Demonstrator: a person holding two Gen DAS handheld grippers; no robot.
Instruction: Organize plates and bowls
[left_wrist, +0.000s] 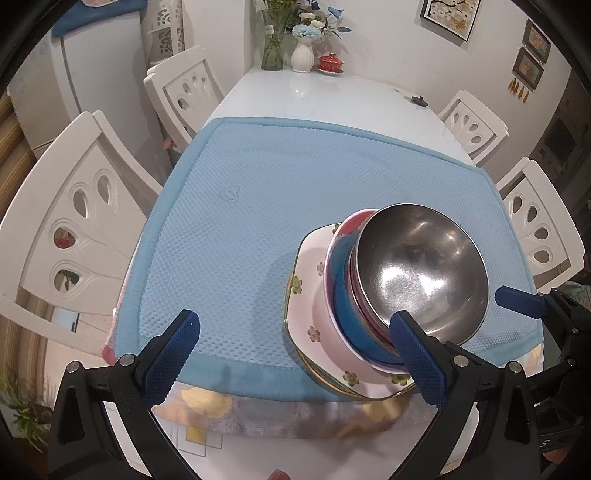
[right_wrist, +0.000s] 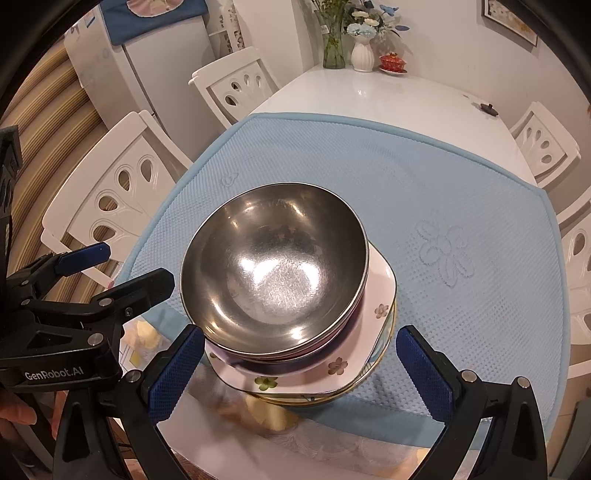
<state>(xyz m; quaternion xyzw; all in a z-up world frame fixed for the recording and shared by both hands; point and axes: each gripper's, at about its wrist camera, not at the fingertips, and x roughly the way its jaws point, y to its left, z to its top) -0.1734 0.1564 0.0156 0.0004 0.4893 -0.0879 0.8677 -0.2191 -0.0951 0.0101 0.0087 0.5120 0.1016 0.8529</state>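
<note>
A steel bowl tops a stack of coloured bowls on square floral plates. The stack stands at the near edge of a light blue mat. My left gripper is open just left of the stack, with nothing between its fingers. My right gripper is open wide, and its fingers straddle the stack's near side without closing on it. One of its blue fingertips shows in the left wrist view, right of the stack.
The mat lies on a white table with white chairs on both sides. At the far end stand flower vases, a red lidded cup and a small black object. A fridge stands far left.
</note>
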